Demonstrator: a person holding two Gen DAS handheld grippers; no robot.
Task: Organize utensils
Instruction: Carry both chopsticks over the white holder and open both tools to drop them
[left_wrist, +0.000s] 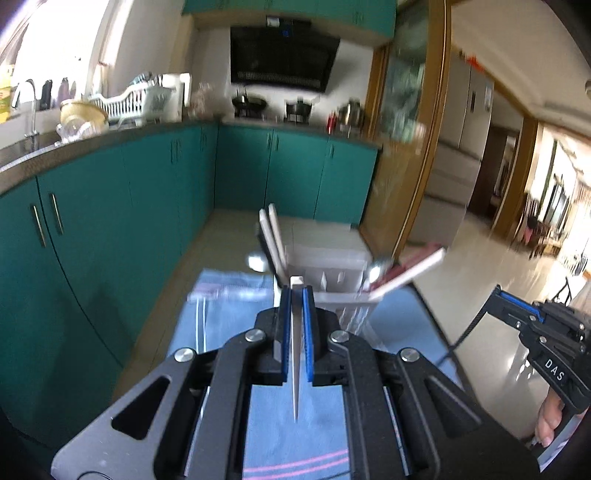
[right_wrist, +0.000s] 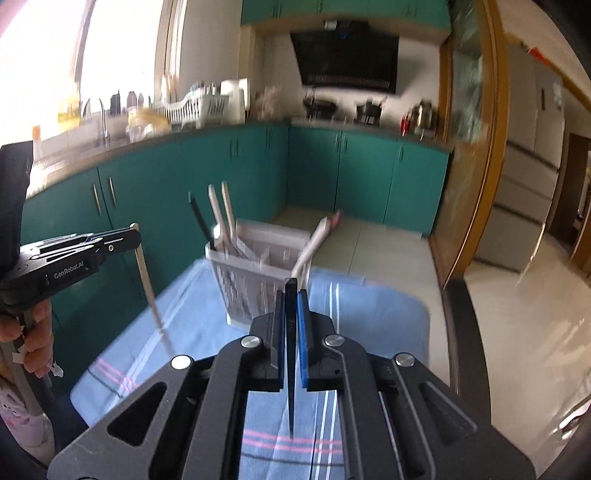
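My left gripper (left_wrist: 295, 295) is shut on a white chopstick (left_wrist: 295, 354) that points down toward the blue cloth (left_wrist: 295, 417). My right gripper (right_wrist: 293, 295) is shut on a black chopstick (right_wrist: 291, 387), also pointing down. A clear plastic utensil holder (right_wrist: 255, 273) stands on the cloth ahead of both grippers and shows in the left wrist view too (left_wrist: 332, 273). It holds white and black chopsticks (right_wrist: 218, 218) on its left side and a white-handled utensil (right_wrist: 314, 243) leaning right. The left gripper with its chopstick shows in the right wrist view (right_wrist: 135, 230).
Teal cabinets (left_wrist: 110, 206) with a dark counter, sink and dish rack (left_wrist: 129, 99) run along the left and back. A stove and range hood (left_wrist: 284, 59) are at the back. A doorway (left_wrist: 476, 166) opens on the right. A clear bag (left_wrist: 229, 288) lies on the cloth.
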